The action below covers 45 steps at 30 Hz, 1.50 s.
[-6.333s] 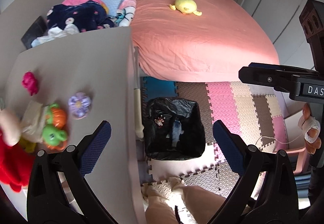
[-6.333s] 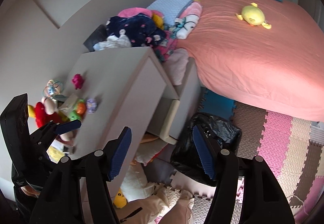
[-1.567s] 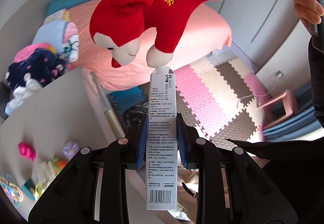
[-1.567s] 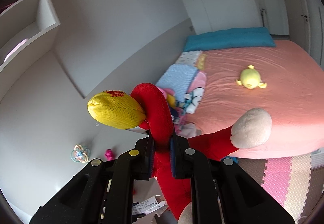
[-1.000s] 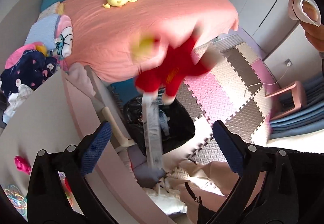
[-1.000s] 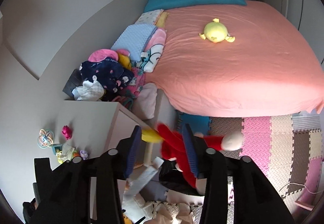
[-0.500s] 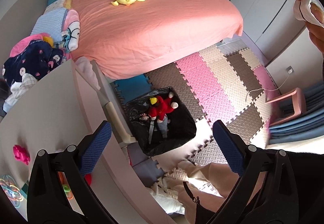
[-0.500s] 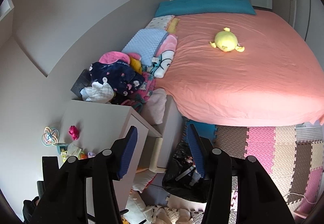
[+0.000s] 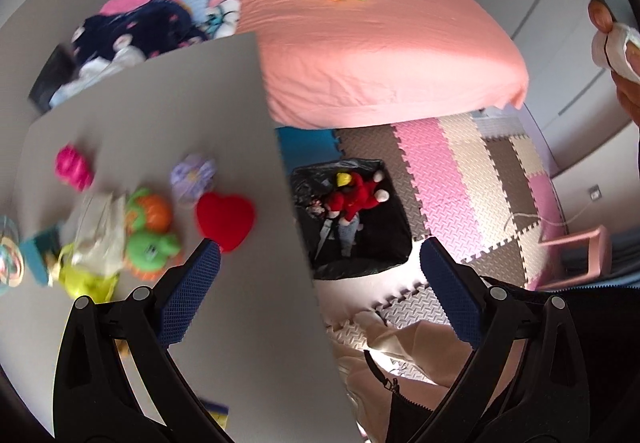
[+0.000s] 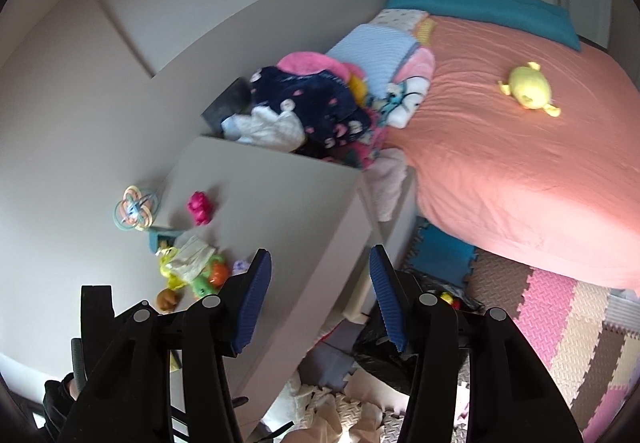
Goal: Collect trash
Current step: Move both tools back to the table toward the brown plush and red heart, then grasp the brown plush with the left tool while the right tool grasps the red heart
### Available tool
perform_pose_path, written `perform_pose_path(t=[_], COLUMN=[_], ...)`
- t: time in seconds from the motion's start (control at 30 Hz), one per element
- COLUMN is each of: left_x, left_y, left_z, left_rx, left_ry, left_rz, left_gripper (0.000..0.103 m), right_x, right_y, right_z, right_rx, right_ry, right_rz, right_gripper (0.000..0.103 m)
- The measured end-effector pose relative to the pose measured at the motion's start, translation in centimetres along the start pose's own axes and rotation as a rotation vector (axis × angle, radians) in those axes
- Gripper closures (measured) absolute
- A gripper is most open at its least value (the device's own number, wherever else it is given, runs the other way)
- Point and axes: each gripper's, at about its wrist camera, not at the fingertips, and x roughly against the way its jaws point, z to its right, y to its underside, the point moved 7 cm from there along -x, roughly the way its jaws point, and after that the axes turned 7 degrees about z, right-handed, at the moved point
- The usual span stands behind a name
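On the grey cabinet top (image 9: 168, 103) at left, a crumpled white wrapper (image 9: 100, 231) lies among plastic toys beside a red heart-shaped cushion (image 9: 225, 217), seemingly uncollected, though blur hampers certainty. Both the left gripper (image 9: 320, 275) and the right gripper (image 10: 320, 301) stand spread and empty. Rightward, the black-lined trash bin (image 9: 394, 243) on the floor holds a red plush toy (image 9: 356, 197) and a box.

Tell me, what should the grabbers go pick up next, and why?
Probably the left gripper should reach for the crumpled white wrapper among the toys on the dresser. Both grippers are open and empty, and the black trash bag sits right below.
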Motion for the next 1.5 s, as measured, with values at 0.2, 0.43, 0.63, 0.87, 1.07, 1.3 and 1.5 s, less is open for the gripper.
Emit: perform_pose_path(t=[0.2, 0.43, 0.63, 0.87, 1.07, 1.3, 1.5], left_x=[1.7, 3.0, 3.2, 1.6, 0.1, -0.3, 0.0], left_y=[3.3, 6.9, 9.0, 10.1, 10.3, 9.6, 9.6], left_z=[-4.1, -9.5, -13.6, -16.4, -16.7, -17.0, -17.1], left_rx=[0.121, 0.249, 0.345, 0.401, 0.407, 0.366, 0.391], left_ry=[-0.063, -0.167, -0.239, -0.274, -0.260, -0.278, -0.264], left_rz=[0.009, 0.038, 0.070, 0.056, 0.036, 0.046, 0.062], left_gripper=[0.006, 0.006, 0.016, 0.025, 0.041, 0.060, 0.066], right_x=[-3.1, -7.1, -10.8, -13.5, -15.2, -16.2, -15.5], right_y=[2.2, 6.3, 9.8, 11.0, 11.8, 12.6, 12.4], right_z=[-4.2, -7.6, -8.7, -9.0, -9.3, -10.8, -11.2], right_rx=[0.059, 0.143, 0.165, 0.180, 0.189, 0.231, 0.199], right_ry=[-0.048, -0.072, -0.056, -0.027, -0.031, -0.059, -0.112], right_rz=[-0.050, -0.095, -0.157, -0.179, -0.199, -0.228, -0.218], right_gripper=[0.050, 0.050, 0.050, 0.050, 0.050, 0.078, 0.078])
